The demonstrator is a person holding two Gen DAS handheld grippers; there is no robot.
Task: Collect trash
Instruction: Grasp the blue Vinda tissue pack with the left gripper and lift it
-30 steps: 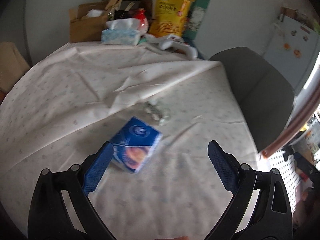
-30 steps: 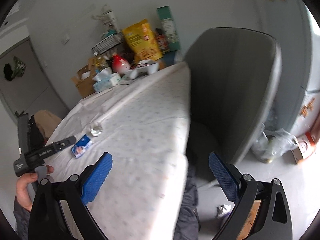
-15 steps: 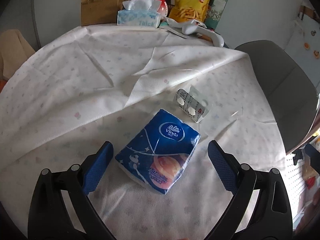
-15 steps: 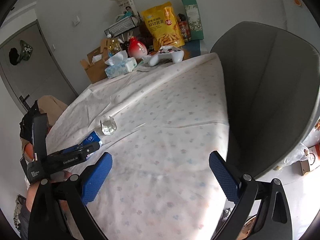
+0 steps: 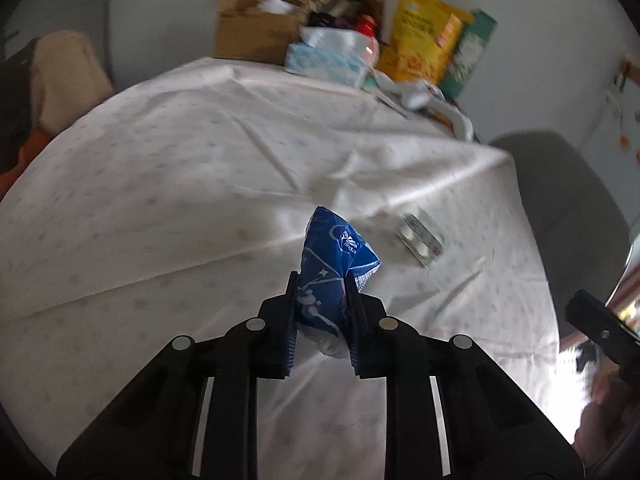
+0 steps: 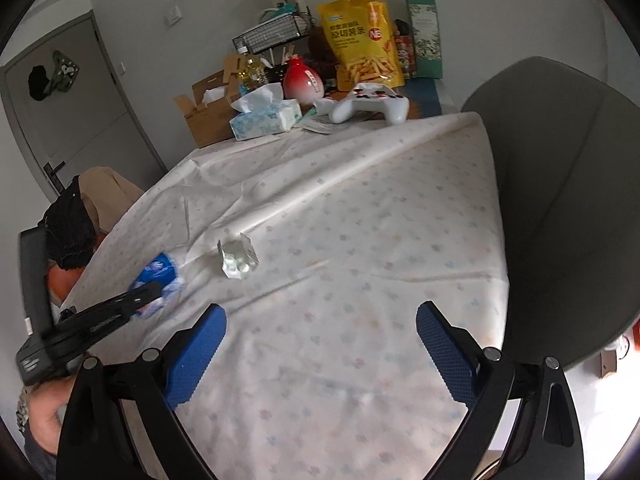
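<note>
A blue tissue pack (image 5: 334,258) (image 6: 158,268) is squeezed between the pads of my left gripper (image 5: 320,280), whose jaws are closing on it. The pack's far end sticks up off the white tablecloth (image 5: 180,184). Just right of it lies a crumpled silver pill blister (image 5: 420,238) (image 6: 238,260). In the right wrist view the left gripper (image 6: 148,292) comes in from the left edge, held by a hand. My right gripper (image 6: 320,310) hangs open above the cloth near the table's front, with nothing between its fingers, right of and nearer than the blister.
At the table's far end stand a tissue box (image 6: 264,118), a cardboard box (image 6: 204,116), a red vase (image 6: 302,82), a white game controller (image 6: 372,104) and a yellow snack bag (image 6: 362,44). A grey chair (image 6: 560,200) stands against the right edge.
My left gripper's jaws went from wide open around the blue pack to pressed on it, crumpling it upward. My right gripper swung from beside the chair to over the table.
</note>
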